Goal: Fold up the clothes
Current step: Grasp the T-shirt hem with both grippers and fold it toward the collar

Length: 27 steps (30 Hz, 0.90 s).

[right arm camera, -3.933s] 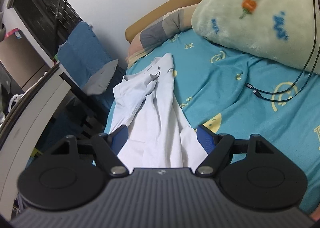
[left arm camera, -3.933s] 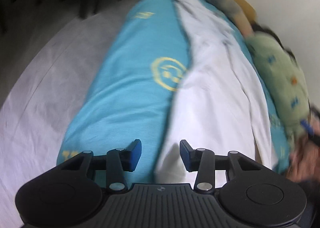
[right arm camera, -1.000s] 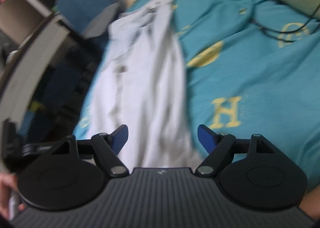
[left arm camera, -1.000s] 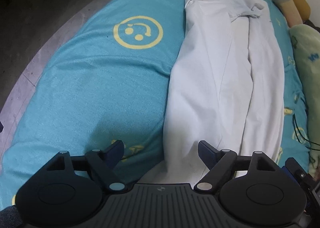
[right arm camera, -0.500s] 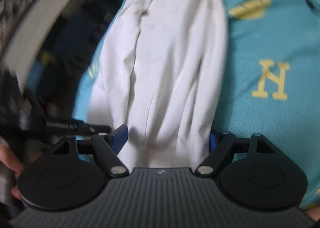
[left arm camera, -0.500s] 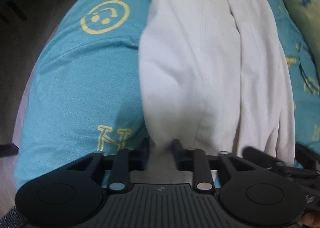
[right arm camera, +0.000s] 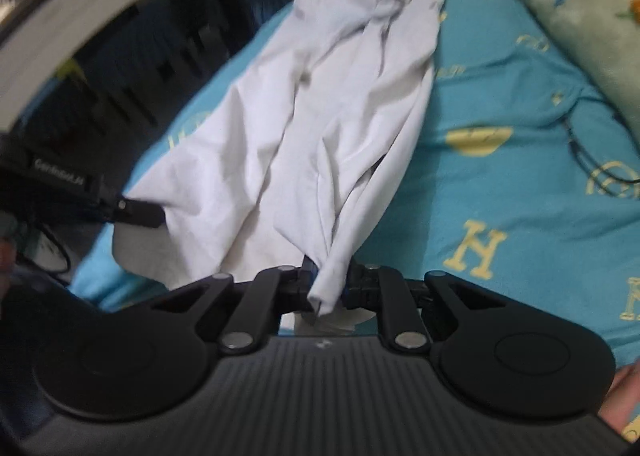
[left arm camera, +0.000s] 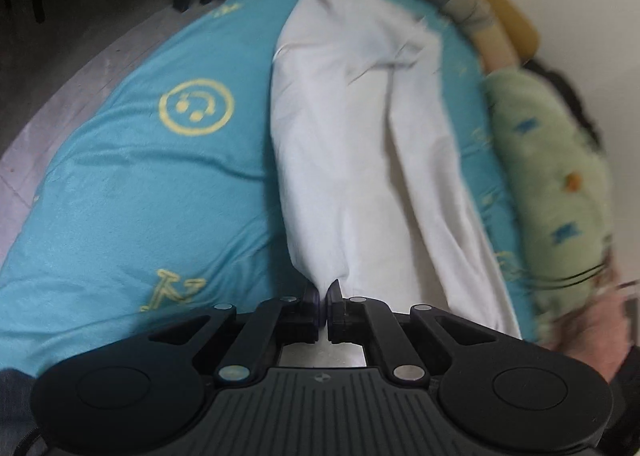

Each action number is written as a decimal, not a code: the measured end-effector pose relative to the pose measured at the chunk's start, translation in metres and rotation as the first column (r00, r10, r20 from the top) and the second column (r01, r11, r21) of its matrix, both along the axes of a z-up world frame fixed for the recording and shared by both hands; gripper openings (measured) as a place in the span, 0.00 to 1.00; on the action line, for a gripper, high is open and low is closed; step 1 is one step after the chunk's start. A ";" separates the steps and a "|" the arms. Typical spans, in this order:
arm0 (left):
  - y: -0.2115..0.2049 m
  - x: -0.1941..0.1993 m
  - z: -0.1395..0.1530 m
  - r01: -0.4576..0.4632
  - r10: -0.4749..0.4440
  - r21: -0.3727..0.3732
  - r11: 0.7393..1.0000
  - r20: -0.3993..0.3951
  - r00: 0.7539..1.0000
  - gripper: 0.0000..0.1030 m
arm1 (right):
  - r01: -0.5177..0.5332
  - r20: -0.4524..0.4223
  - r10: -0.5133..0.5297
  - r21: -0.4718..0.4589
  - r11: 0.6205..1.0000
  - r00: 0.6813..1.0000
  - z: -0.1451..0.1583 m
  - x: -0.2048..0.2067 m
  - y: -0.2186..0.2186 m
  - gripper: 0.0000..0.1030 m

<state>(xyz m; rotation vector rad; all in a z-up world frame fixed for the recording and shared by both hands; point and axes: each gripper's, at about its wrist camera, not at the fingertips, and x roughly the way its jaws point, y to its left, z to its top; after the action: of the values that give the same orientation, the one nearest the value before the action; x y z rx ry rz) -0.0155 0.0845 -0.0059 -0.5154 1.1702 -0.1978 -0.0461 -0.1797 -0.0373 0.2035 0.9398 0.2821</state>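
Your left gripper [left arm camera: 323, 296] is clamped on the near hem of the white garment [left arm camera: 352, 143], which stretches up the turquoise bed [left arm camera: 140, 191]. Your right gripper [right arm camera: 326, 284] is closing on a bunched corner. Only the right view shows the black cable [right arm camera: 592, 151].

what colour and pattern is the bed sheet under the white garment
Teal bed sheet printed with yellow letters and smiley circles; clearest in the right wrist view.

Left gripper [left arm camera: 323, 298] pinched tight on white garment [left arm camera: 352, 143] hem; right gripper [right arm camera: 326, 282] closing, cloth bunched between pads.
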 end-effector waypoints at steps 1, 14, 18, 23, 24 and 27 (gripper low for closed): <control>0.002 -0.004 0.014 -0.016 0.017 -0.032 0.999 0.031 0.999 0.03 | 0.020 0.020 -0.021 0.041 0.999 1.000 0.015 0.001 -0.006 0.13; 0.020 -0.112 0.031 -0.014 0.027 -0.122 0.992 0.108 0.994 0.03 | 0.004 0.145 -0.032 0.187 0.982 0.989 0.054 -0.104 -0.039 0.13; 0.010 -0.142 0.008 0.034 -0.024 -0.113 0.993 0.093 0.995 0.03 | 0.017 0.110 -0.041 0.209 0.978 0.993 0.028 -0.139 -0.048 0.13; 0.010 -0.126 0.020 0.041 -0.033 -0.095 0.995 0.085 0.996 0.03 | 0.019 0.136 -0.054 0.240 0.970 0.989 0.041 -0.134 -0.056 0.13; 0.010 -0.118 0.026 0.040 -0.032 -0.079 0.996 0.090 0.995 0.03 | 0.022 0.148 -0.059 0.243 0.970 0.987 0.046 -0.128 -0.056 0.13; 0.007 -0.093 0.046 0.028 -0.022 -0.048 0.998 0.116 0.993 0.03 | 0.040 0.181 -0.086 0.245 0.969 0.980 0.063 -0.097 -0.055 0.13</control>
<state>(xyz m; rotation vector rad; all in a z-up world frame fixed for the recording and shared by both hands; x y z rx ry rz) -0.1083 0.0912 0.0404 -0.5266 1.0617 -0.2756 -0.1431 -0.2351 0.0259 0.4219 0.7068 0.3500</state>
